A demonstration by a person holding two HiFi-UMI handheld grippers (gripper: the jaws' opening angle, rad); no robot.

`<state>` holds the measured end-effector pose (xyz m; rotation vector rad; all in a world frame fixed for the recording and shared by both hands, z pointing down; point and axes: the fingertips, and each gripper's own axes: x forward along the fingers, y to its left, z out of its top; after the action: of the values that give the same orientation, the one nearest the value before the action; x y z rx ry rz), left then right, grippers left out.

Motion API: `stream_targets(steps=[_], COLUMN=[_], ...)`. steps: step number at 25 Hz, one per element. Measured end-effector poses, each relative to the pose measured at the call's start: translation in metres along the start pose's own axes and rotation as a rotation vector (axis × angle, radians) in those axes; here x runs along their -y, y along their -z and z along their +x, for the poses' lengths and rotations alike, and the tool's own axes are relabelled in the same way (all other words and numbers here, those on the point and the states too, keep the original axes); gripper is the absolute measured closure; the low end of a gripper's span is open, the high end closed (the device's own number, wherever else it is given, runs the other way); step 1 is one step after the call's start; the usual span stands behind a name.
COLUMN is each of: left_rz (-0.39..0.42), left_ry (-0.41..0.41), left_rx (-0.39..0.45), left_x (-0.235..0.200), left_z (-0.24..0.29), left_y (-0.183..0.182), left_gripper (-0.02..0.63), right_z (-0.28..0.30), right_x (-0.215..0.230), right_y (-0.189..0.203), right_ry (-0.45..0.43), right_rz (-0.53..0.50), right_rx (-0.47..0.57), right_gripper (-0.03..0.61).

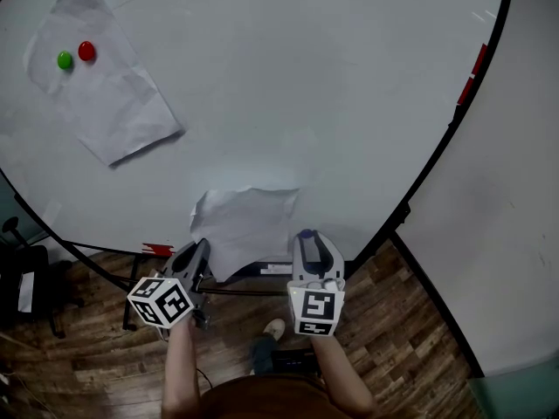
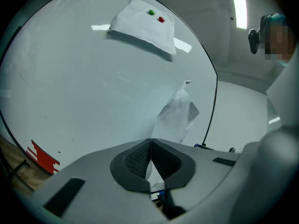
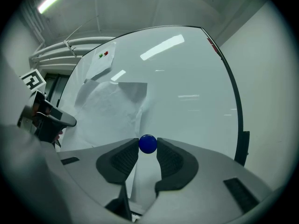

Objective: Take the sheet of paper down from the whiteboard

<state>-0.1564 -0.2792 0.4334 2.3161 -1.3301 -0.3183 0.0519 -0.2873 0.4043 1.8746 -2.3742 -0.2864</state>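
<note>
Closed left hand-held gripper pinching crumpled white paper sheet; right hand-held gripper clamping round blue magnet. Best peeling gently off white whiteboard.

The sheet of paper hung low at the middle of the whiteboard. Left hand-held gripper was at its lower left edge, jaws together w/ the paper between. Right hand-held gripper was at its lower right, a round magnet between its jaws. A 2nd sheet sat upper left, well apart, w/ a small magnet & another magnet just right of it.

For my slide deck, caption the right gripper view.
Right hand-held gripper grips a blue magnet beside the crumpled paper sheet at the whiteboard.
</note>
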Motion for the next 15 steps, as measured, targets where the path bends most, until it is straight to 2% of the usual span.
stream_targets(steps=[15], left_rz=[-0.002], left_ry=[-0.002], left_rx=[-0.018], left_x=[-0.0053], left_z=[0.0001], left_y=[0.0010], left_gripper=[0.589], right_z=[0.0004], right_x=[0.0017], right_y=[0.0017], right_ry=[0.010], right_rz=[-0.007], right_rx=[-0.008], right_gripper=[0.443])
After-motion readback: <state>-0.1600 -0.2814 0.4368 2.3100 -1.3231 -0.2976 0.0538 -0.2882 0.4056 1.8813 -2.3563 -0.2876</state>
